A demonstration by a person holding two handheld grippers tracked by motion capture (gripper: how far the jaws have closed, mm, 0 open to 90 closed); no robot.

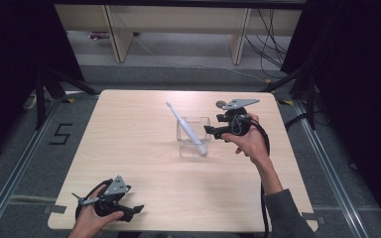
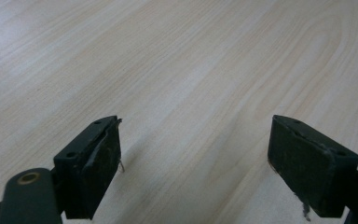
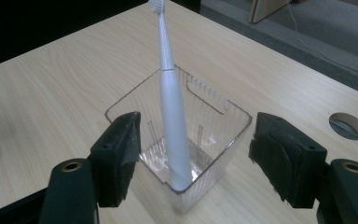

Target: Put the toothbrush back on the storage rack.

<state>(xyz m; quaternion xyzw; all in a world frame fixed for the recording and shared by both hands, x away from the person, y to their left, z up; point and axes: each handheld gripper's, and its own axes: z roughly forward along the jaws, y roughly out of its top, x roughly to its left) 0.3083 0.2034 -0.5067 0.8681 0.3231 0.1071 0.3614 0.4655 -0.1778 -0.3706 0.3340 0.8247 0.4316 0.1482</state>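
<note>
A clear plastic tub (image 1: 193, 136) sits near the middle of the wooden bench (image 1: 144, 163), and a white electric toothbrush (image 1: 186, 128) stands in it, handle end down in the tub, leaning to the far left with its bristle head well above the rim. The right gripper (image 1: 209, 132) is just to the right of the tub, its jaws spread wide and holding nothing; in the right gripper view the tub lies between and just beyond them. The left gripper (image 1: 131, 212) hovers at the near left corner of the bench, well apart from the tub, jaws wide open over bare wood.
</note>
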